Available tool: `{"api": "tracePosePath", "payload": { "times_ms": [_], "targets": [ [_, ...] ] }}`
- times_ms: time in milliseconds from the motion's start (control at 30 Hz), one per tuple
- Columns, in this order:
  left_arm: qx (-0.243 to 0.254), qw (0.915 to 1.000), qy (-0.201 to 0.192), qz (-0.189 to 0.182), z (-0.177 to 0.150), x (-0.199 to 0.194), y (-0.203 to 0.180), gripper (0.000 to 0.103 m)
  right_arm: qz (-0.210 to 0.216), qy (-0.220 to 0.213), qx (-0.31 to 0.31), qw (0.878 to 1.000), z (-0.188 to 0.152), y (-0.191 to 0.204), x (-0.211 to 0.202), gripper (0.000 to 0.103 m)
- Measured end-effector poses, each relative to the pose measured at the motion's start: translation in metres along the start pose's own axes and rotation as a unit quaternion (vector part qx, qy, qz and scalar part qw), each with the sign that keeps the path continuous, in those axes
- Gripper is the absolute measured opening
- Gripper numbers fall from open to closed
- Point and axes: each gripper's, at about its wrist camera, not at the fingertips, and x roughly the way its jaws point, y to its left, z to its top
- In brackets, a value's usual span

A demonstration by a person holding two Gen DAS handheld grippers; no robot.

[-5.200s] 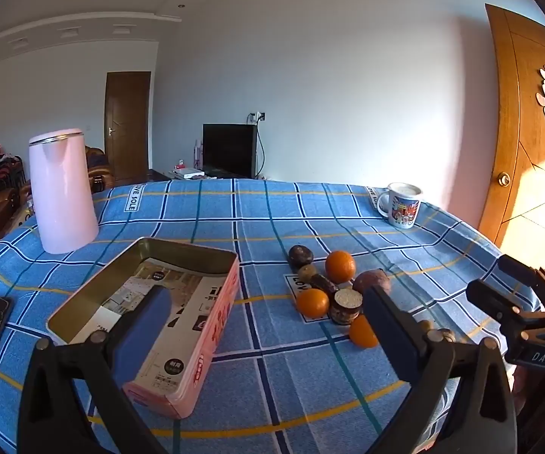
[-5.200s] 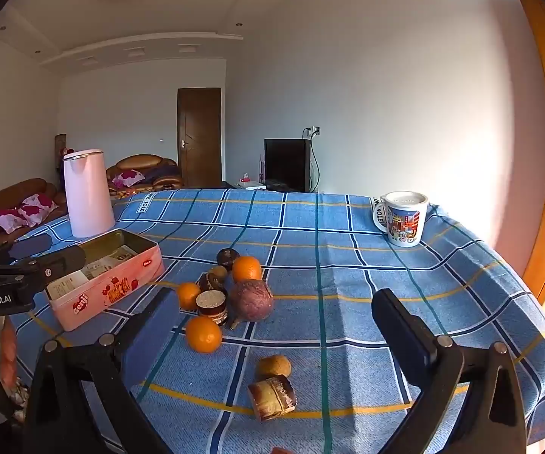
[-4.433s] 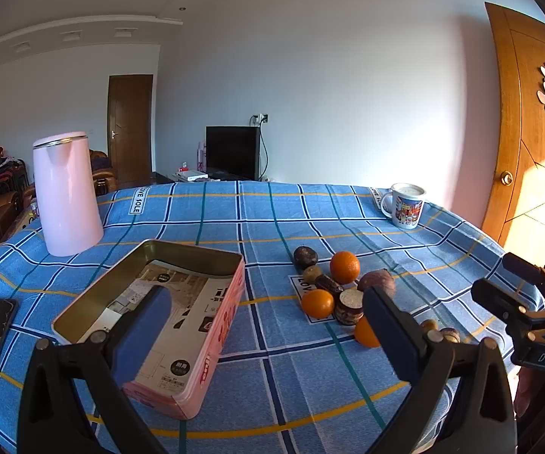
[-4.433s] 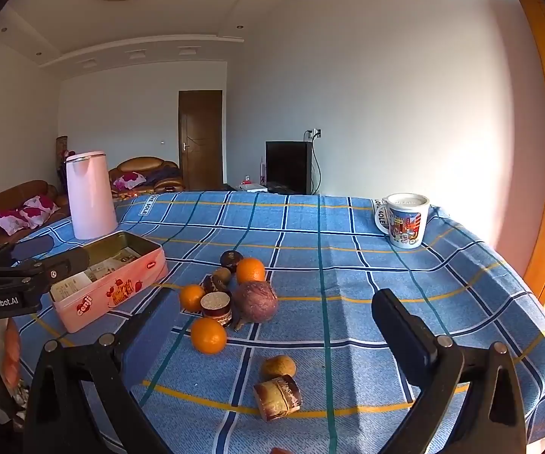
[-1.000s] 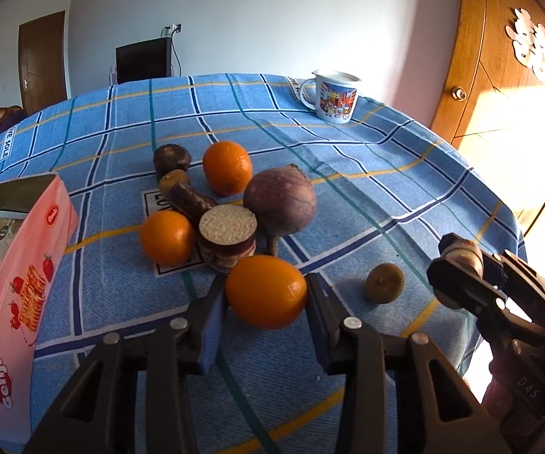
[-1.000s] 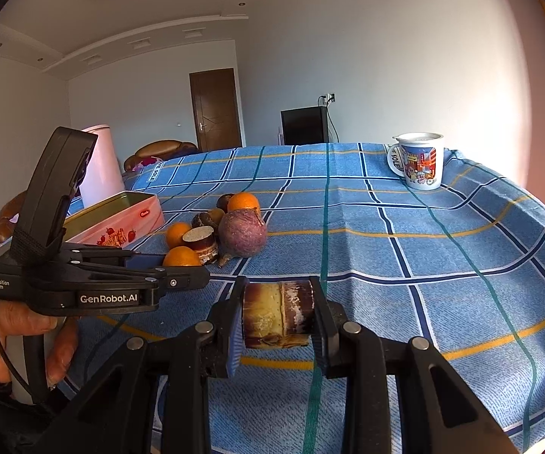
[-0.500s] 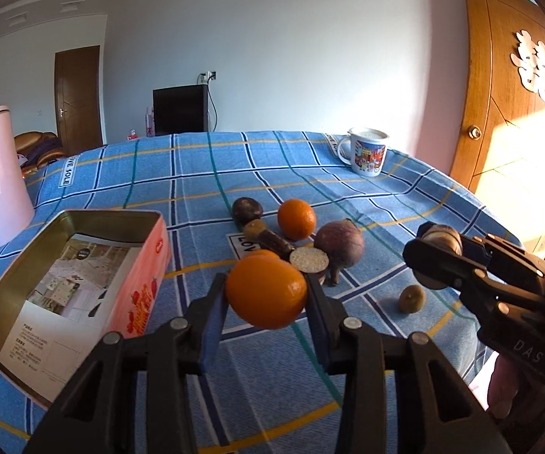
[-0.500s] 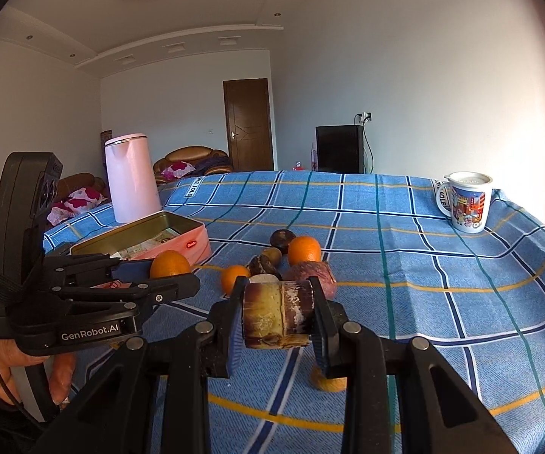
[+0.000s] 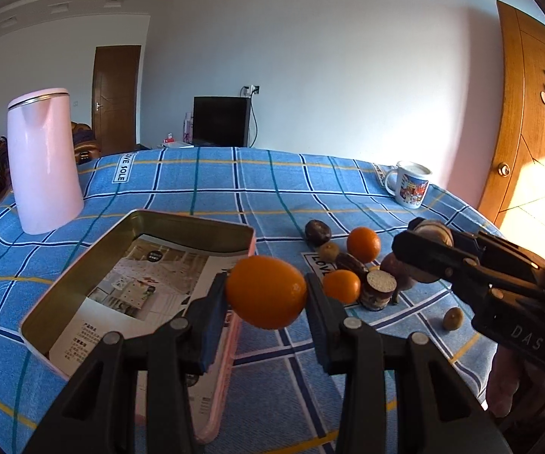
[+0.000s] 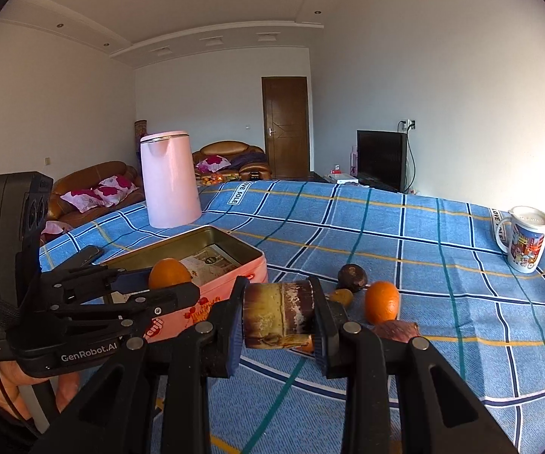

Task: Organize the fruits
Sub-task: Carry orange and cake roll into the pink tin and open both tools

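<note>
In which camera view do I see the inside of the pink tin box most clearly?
The left wrist view. It looks down into the open pink tin box, showing the printed paper on its bottom. The right wrist view sees the box from the side: mostly its outer wall, with only a strip of the inside.

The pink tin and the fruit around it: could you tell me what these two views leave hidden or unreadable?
- Pink tin: near right corner hidden by the left gripper and its orange, left wrist view.
- Tin liner print: too small to read, both views.
- Fruit pile: partly hidden behind the right gripper and its cut brown chunk, right wrist view.
</note>
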Motion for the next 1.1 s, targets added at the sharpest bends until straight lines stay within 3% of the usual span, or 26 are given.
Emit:
{"api": "tracePosePath", "payload": {
  "times_ms": [567,1100],
  "targets": [
    [-0.053,0.9973,0.001,0.050,0.005,0.005,0.068,0.041,0.049,0.037,-0.049,0.997,0.032,0.059,0.066,0.032],
    [-0.086,0.9928,0.004,0.084,-0.008,0.002,0.109,0.041,0.067,0.093,-0.068,0.991,0.028,0.102,0.127,0.032]
  ]
}}
